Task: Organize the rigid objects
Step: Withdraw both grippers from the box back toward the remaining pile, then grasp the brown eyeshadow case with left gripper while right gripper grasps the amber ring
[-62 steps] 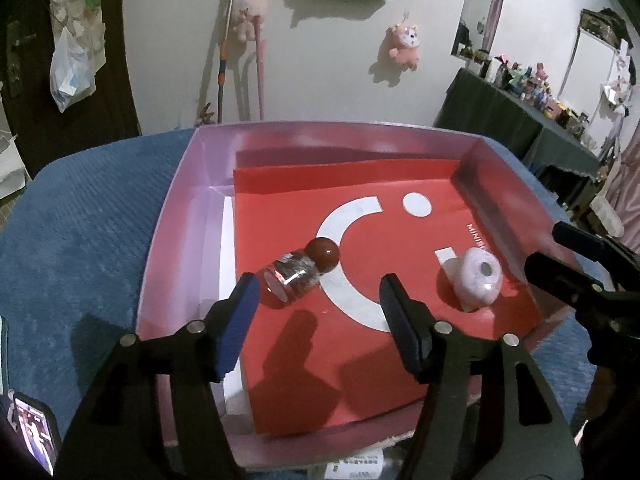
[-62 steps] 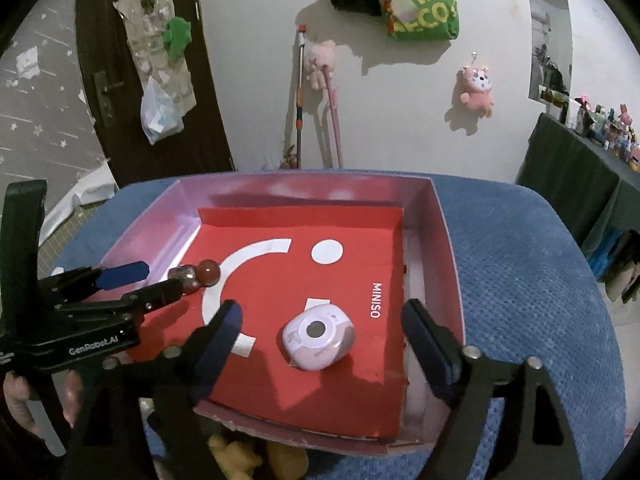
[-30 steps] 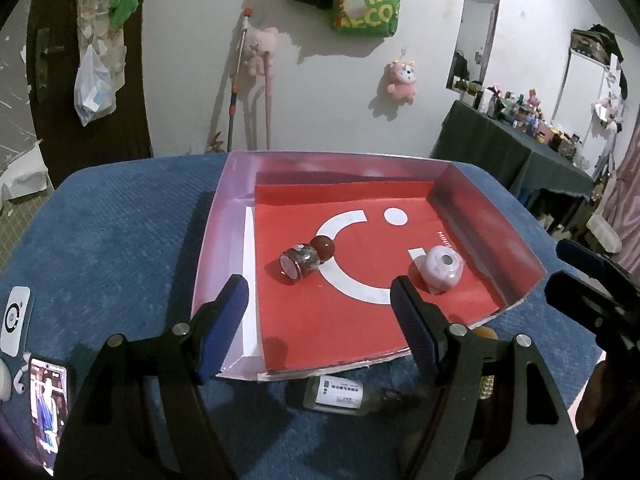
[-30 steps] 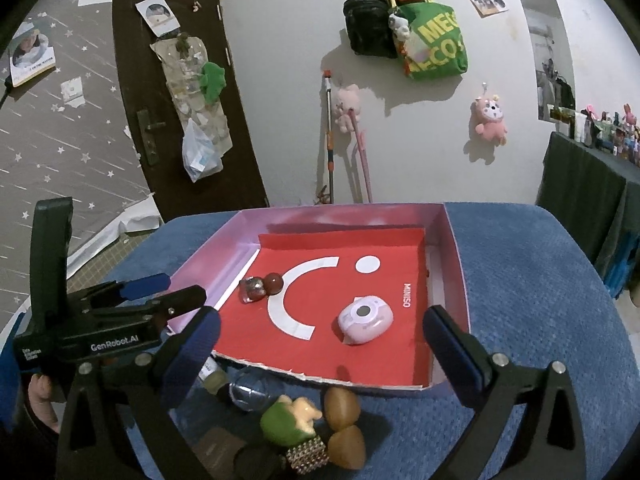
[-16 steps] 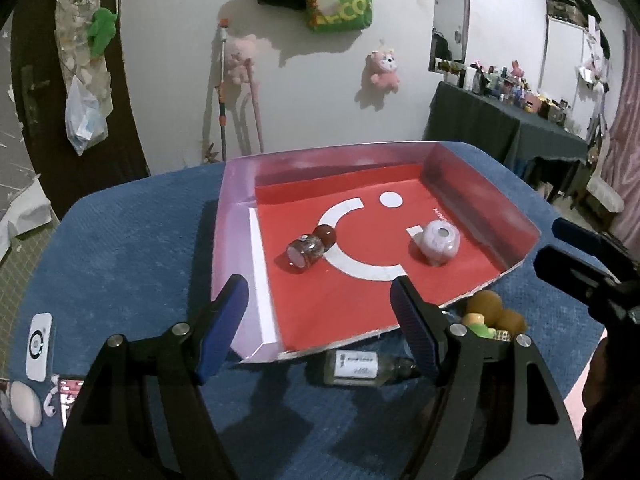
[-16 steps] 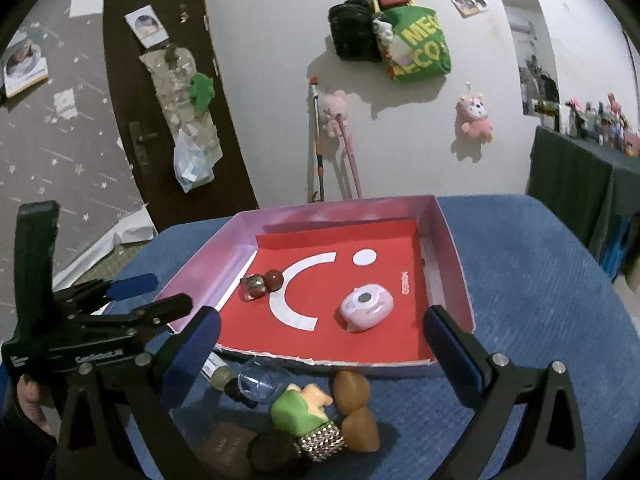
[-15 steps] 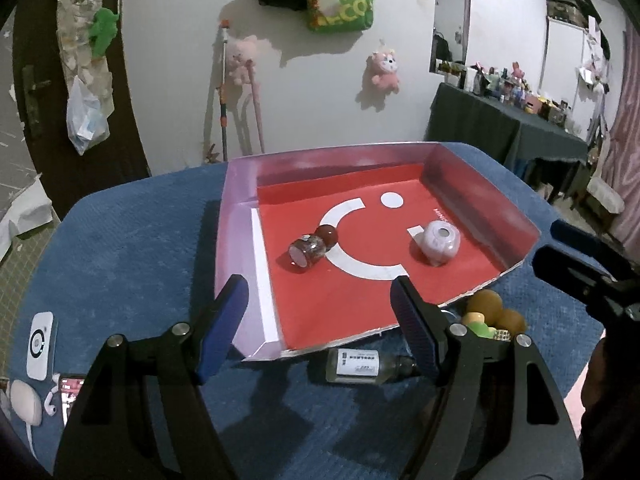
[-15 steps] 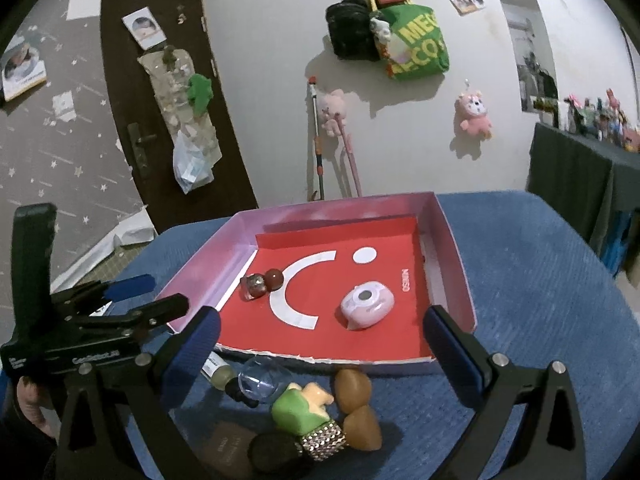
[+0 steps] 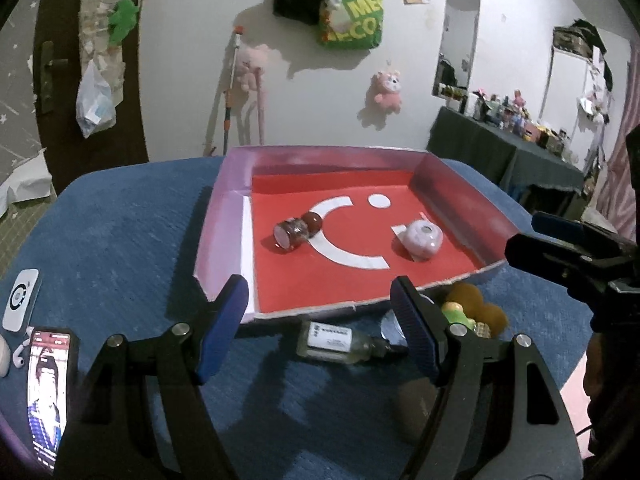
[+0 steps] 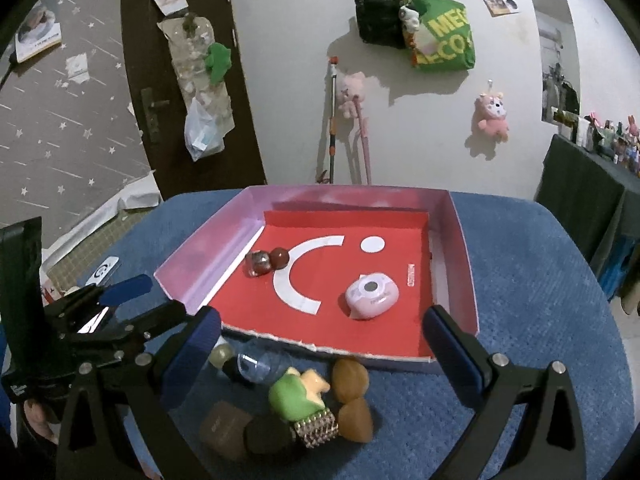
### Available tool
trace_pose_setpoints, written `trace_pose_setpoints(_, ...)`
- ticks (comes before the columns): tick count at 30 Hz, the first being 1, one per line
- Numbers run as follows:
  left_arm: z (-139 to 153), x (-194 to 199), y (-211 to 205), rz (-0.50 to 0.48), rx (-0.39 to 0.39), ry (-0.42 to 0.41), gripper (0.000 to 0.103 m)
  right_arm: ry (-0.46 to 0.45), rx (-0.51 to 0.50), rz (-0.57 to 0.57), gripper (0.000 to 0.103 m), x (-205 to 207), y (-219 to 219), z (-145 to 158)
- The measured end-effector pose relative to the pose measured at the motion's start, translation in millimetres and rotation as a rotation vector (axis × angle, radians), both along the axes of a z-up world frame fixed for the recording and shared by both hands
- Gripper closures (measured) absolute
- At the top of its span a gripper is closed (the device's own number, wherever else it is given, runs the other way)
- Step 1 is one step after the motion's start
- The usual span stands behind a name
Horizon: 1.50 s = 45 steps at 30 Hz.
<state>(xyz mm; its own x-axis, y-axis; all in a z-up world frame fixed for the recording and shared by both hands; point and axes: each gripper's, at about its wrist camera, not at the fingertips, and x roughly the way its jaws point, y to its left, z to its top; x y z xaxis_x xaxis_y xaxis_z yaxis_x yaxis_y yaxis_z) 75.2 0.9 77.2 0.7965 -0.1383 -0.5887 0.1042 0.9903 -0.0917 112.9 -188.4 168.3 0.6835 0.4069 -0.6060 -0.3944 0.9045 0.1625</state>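
A pink box (image 9: 224, 208) with a red floor holds a small jar with a red ball stopper (image 9: 296, 232) and a pink round gadget (image 9: 422, 236). In the right wrist view the box (image 10: 464, 264), jar (image 10: 266, 262) and gadget (image 10: 372, 292) show too. A clear glass bottle (image 9: 340, 342) lies on the blue cloth in front of the box. Beside it is a heap: a green figure (image 10: 296, 394), brown nuts (image 10: 352, 380), a studded piece (image 10: 316, 428), a brown block (image 10: 224, 430). My left gripper (image 9: 320, 332) is open above the bottle. My right gripper (image 10: 320, 344) is open above the heap.
A phone (image 9: 46, 392) and a white device (image 9: 20, 300) lie at the left edge of the blue cloth (image 9: 120, 240). A dark table with small items (image 9: 520, 152) stands at the back right. A door (image 10: 176, 80) is on the left wall.
Both grippers have drawn back and up from the box, both open throughout. The bottle and the heap in front of the box have come into view.
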Motion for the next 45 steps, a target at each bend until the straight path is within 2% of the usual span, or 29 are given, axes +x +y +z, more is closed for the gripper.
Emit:
trace_pose_setpoints(11, -10, -3, -14, -0.081, 0.061, 0.061, 0.03, 0.033, 0.086, -0.077, 0.0, -27, -15, -27)
trace_pose_setpoints(19, -19, -17, -16, -0.037, 0.027, 0.04, 0.03, 0.058, 0.07, -0.066, 0.0, -32, -24, -35)
trace_pose_setpoints(23, -27, -23, -14, -0.023, -0.037, 0.053, 0.03, 0.07, 0.035, -0.051, 0.0, -35, -27, -38)
trace_pose_setpoints(25, -29, -22, -15, -0.024, -0.043, 0.065, 0.03, 0.076, 0.022, -0.041, 0.0, -37, -27, -40)
trace_pose_setpoints(30, -27, -27, -20, -0.045, -0.025, 0.067, 0.03, 0.091, 0.032, -0.057, 0.011, -43, -29, -47)
trace_pose_setpoints(45, -47, -43, -42, -0.113, -0.042, 0.123, 0.03, 0.121, -0.002, -0.099, 0.02, -53, -35, -65)
